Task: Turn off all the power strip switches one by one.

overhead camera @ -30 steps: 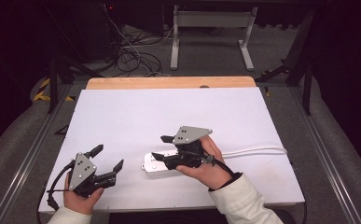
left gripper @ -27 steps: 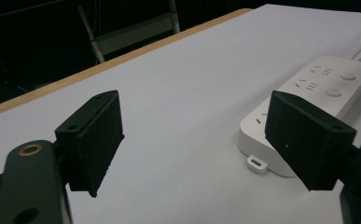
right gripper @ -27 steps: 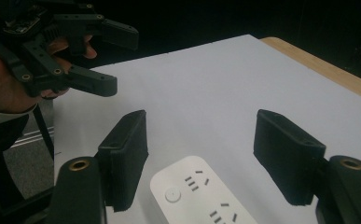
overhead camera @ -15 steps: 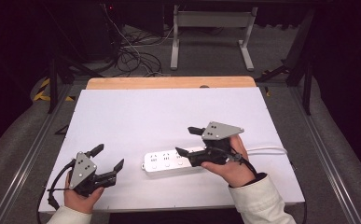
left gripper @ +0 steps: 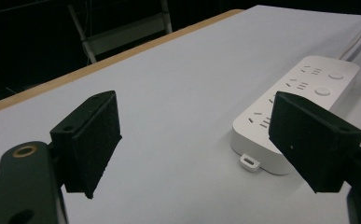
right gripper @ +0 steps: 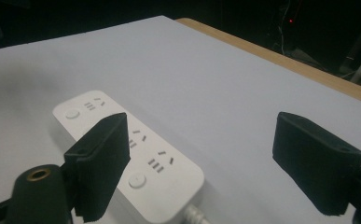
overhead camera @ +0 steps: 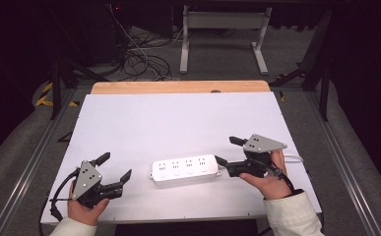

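Here, a white power strip [overhead camera: 185, 169] lies flat on the white-covered bench [overhead camera: 178, 123], near its front edge, roughly between the two grippers. The left gripper [overhead camera: 114, 169] is held in the left hand [overhead camera: 84, 209] at the front left corner of the bench. Its jaws are spread wide with nothing between them. In the left gripper view [left gripper: 194, 140] the power strip [left gripper: 295, 107] sits ahead and off to the right of the jaws, partly behind the right-hand one, not touching. A small tab [left gripper: 249, 162] sticks out from the strip's near end.

The right gripper [overhead camera: 226, 151] is held in the right hand [overhead camera: 267, 184], just beside the right end of the strip. Its jaws are also wide apart, gripping nothing. The lower jaw tip is very close to the strip's end in the high view; cannot tell if it touches. In the right gripper view [right gripper: 218, 158] the strip [right gripper: 131, 156] runs behind and under the left-hand jaw, with the gap between the jaws over bare bench. A white cord [right gripper: 197, 215] leaves the strip's near end. In the high view the cord [overhead camera: 294, 158] shows past the right hand. Wooden bench edge [overhead camera: 178, 87] shows at the far side.
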Motion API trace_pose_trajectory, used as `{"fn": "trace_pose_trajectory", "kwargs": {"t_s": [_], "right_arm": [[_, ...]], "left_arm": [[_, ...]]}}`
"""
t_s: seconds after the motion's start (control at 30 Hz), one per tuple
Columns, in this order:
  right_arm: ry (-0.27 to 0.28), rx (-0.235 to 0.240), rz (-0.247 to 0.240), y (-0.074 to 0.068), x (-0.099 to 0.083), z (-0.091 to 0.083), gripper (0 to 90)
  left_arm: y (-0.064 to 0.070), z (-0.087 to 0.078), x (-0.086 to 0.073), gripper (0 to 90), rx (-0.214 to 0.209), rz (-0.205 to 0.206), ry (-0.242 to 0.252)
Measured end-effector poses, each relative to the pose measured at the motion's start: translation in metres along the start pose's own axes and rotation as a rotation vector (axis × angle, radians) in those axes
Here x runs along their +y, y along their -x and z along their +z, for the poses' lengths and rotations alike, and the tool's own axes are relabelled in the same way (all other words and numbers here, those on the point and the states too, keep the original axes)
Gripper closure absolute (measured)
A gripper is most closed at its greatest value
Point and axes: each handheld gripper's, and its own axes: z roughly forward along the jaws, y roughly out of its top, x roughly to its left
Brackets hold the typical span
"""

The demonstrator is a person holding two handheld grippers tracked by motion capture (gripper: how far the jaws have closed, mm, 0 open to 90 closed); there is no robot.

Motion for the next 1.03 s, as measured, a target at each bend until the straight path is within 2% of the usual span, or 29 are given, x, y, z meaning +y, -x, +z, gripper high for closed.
{"fn": "trace_pose_trajectory", "kwargs": {"t_s": [0.23, 0.33, 0.53, 0.77, 0.87, 1.03], "right_arm": [[0.003, -0.041, 0.052, 0.022, -0.03, -0.016, 19.1], [-0.001, -0.06, 0.092, 0.031, -0.043, -0.023, 19.1], [-0.018, -0.071, 0.106, 0.042, -0.067, -0.04, 17.1], [-0.066, -0.077, 0.093, 0.038, -0.086, -0.051, 16.2], [-0.086, -0.066, 0.063, 0.036, -0.089, -0.05, 15.7], [-0.08, -0.039, 0.1, 0.033, -0.086, -0.048, 15.6]], "left_arm": [[0.001, 0.0, -0.001, 16.6, -0.008, 0.011, -0.014], [0.0, 0.001, -0.001, 16.6, -0.004, 0.011, -0.017], [-0.001, 0.0, -0.003, 16.4, 0.009, 0.003, -0.017], [-0.002, 0.002, -0.004, 15.9, 0.013, 0.0, -0.023], [-0.003, 0.004, -0.004, 15.7, 0.013, 0.005, -0.028], [-0.003, 0.007, -0.006, 14.4, 0.019, 0.017, -0.036]]}}
